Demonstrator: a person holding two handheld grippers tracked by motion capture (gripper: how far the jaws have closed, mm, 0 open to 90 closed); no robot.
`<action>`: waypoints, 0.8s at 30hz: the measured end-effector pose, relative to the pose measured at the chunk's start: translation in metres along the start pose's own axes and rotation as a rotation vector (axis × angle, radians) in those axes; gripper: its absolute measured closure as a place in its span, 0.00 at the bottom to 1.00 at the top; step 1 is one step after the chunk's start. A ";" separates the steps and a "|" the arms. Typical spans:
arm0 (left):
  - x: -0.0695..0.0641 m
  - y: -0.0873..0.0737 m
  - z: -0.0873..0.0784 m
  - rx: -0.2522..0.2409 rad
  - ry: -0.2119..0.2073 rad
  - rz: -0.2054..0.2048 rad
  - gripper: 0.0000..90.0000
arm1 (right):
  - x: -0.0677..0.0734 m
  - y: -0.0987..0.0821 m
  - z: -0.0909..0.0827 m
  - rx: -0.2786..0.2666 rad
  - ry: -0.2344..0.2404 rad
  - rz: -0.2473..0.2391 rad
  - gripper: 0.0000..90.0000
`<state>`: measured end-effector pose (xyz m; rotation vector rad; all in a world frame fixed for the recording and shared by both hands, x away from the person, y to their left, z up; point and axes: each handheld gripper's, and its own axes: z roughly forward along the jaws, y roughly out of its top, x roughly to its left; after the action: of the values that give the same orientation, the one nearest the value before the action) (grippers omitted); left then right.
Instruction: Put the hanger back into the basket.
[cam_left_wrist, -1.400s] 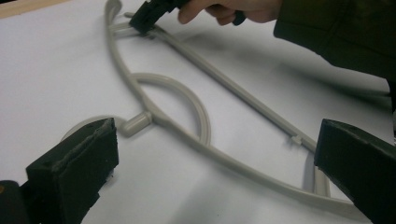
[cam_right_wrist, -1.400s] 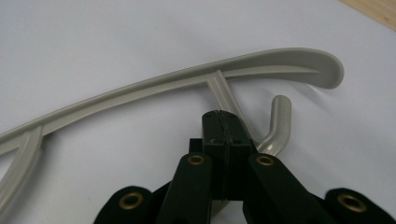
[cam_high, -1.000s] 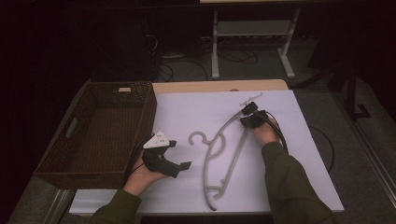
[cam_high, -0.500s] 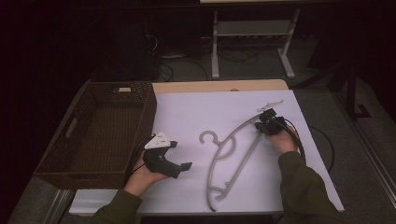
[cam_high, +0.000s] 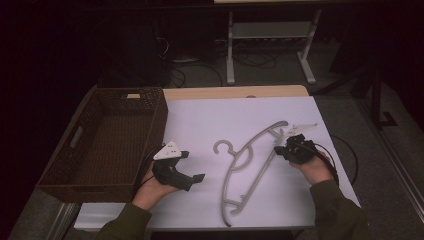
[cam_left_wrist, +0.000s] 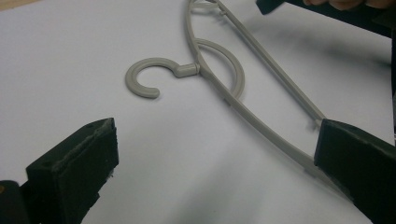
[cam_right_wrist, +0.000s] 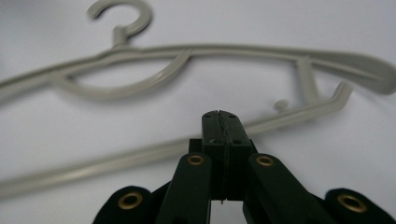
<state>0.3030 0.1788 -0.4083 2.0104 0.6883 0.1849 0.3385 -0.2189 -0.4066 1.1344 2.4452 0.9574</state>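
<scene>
Grey plastic hanger (cam_high: 250, 167) lies flat on the white table cover (cam_high: 210, 120), running diagonally from the near middle toward the far right, its hook (cam_high: 224, 148) curling out to the left. In the right gripper view the right gripper (cam_right_wrist: 219, 122) has its two black jaws pressed flat together with nothing between them, and their tips sit just short of the hanger's lower bar (cam_right_wrist: 140, 156); whether they touch the bar I cannot tell. From above, this gripper (cam_high: 295, 149) sits at the hanger's far right end, just beside the shoulder.

Left gripper (cam_high: 175, 170) rests to the left of the hanger, near the front edge of the table, well apart from the right one. In the left gripper view its jaws stand wide apart and hold nothing; the hook (cam_left_wrist: 144, 84) and the curved inner brace of the hanger (cam_left_wrist: 224, 70) lie on the cover beyond them, and one arm of the hanger passes close to the right-hand jaw.

Woven brown basket (cam_high: 65, 172) stands at the left of the table, its right wall just beside the left gripper.
</scene>
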 end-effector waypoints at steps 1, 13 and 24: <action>0.000 0.000 0.000 0.001 0.000 0.001 0.00 | 0.003 -0.004 -0.001 0.007 0.021 -0.005 0.99; -0.001 0.000 0.001 0.009 0.001 0.004 0.00 | 0.031 -0.027 0.006 0.092 0.134 -0.031 0.99; -0.001 0.001 0.001 0.008 -0.001 0.007 0.00 | 0.040 -0.023 0.018 0.139 0.171 -0.052 0.99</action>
<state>0.3025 0.1769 -0.4082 2.0208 0.6822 0.1863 0.3082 -0.1911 -0.4341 1.0666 2.7015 0.9157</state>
